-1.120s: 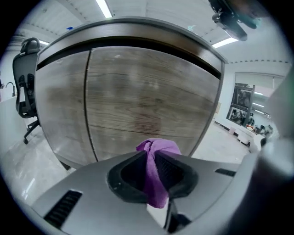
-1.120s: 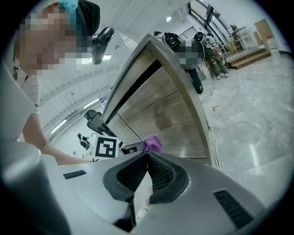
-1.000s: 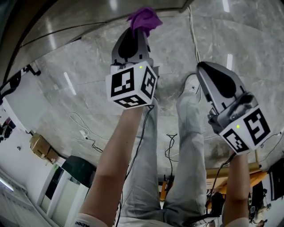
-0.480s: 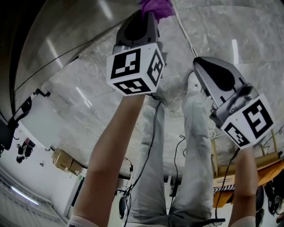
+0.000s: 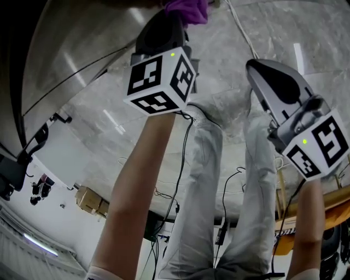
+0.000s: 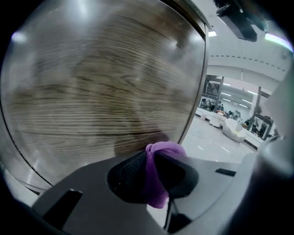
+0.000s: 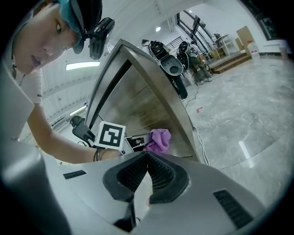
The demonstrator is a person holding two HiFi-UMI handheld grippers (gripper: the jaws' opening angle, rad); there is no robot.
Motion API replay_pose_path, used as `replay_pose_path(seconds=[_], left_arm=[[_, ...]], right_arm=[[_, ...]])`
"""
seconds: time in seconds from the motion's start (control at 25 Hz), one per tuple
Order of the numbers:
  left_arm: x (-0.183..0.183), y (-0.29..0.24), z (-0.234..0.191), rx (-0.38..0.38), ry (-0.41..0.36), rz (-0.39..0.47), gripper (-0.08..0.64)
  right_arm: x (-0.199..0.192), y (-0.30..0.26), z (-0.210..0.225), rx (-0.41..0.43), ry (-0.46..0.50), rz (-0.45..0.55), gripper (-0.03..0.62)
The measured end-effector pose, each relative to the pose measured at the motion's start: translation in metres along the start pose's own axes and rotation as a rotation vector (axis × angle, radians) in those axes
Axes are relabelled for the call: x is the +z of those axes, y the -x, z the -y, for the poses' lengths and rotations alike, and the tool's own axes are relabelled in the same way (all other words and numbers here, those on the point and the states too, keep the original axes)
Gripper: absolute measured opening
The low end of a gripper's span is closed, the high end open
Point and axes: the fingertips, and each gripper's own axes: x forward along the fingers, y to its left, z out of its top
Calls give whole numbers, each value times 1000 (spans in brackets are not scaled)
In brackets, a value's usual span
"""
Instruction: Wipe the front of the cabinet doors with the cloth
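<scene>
The cabinet door (image 6: 92, 92) is wood-grained with a metal edge and fills the left gripper view. My left gripper (image 6: 154, 158) is shut on a purple cloth (image 6: 158, 176), whose bunched end sits close to the door; I cannot tell if it touches. In the head view the left gripper (image 5: 174, 22) reaches up to the cabinet (image 5: 65, 49), with the cloth (image 5: 188, 8) at the top edge. My right gripper (image 5: 257, 70) hangs to the right, away from the door. In its own view the right gripper (image 7: 148, 155) is shut and holds nothing, and looks toward the cloth (image 7: 158, 140) and cabinet (image 7: 142, 98).
Grey marble floor (image 5: 229, 49) lies below, with a white cable (image 5: 235, 22) running along it. The person's legs in grey trousers (image 5: 208, 180) stand between the arms. A cardboard box (image 5: 90, 201) is at the lower left and a wooden platform (image 5: 333, 210) at the right.
My left gripper has carried the cloth upward along the door, to the top edge of the head view. The right gripper has drifted slightly right and stays shut.
</scene>
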Motion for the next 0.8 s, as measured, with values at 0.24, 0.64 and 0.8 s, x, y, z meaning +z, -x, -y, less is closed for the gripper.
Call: replay_pose_path(seconds=[0.24,0.64,0.8], left_arm=[[-8,23,-53,15,4,-11,54],[-23,57,-129,68,13,-27,55],[-30,68,-156,110,12,-34,54]], right_arm=[[-2,-29,-27,-6,40,-8,28],[-30,-62,-59,-17,21,-27,28],[-34,-74,-68,-7,20,-26,28]])
